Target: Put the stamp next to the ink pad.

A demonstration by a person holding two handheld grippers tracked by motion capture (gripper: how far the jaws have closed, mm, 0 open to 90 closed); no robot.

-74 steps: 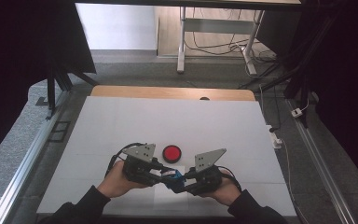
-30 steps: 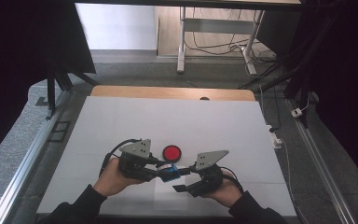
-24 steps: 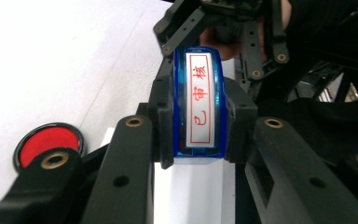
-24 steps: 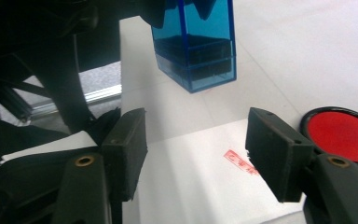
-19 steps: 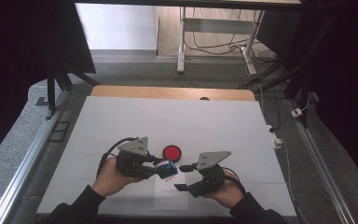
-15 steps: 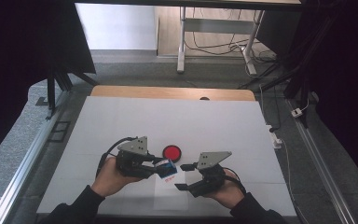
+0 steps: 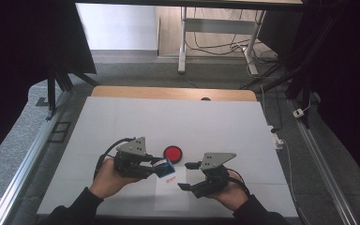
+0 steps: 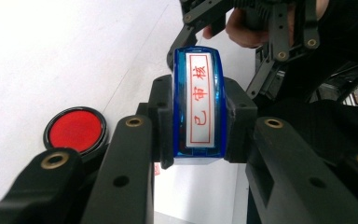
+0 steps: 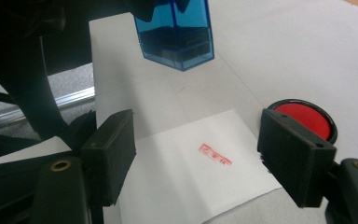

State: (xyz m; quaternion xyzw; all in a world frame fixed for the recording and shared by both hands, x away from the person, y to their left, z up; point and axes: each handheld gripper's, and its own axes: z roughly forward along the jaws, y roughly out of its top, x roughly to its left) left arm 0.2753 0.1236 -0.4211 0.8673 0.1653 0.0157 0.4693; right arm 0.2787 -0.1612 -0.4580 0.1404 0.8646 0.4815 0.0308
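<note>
While the left gripper [image 7: 155,167] clamps the blue stamp [image 8: 198,103] squarely between its pads, lifted clear of the sheet of paper [image 9: 200,163], the main risk, I judge, is a smear or a second, stray print if the stamp comes back down off the mark. Its face with the red characters is turned toward the left gripper view's camera, and in the right gripper view its blue body hangs above the far end of the paper. The red rectangular imprint [image 9: 215,155] already sits on the sheet and may be wet; a jaw or a sleeve dragged across it would blur it.

The right gripper [image 9: 205,156] has just been opening: its jaws stand apart on either side of the paper with nothing pinched between them. With the sheet let go, it could slide or lift on the white table [image 7: 215,122], since nothing pins it.

The one container here is the round ink pad [image 7: 172,153], a shallow black dish filled with red ink, lid off, just beyond the paper. A careless sweep could knock it or pick up ink.
</note>
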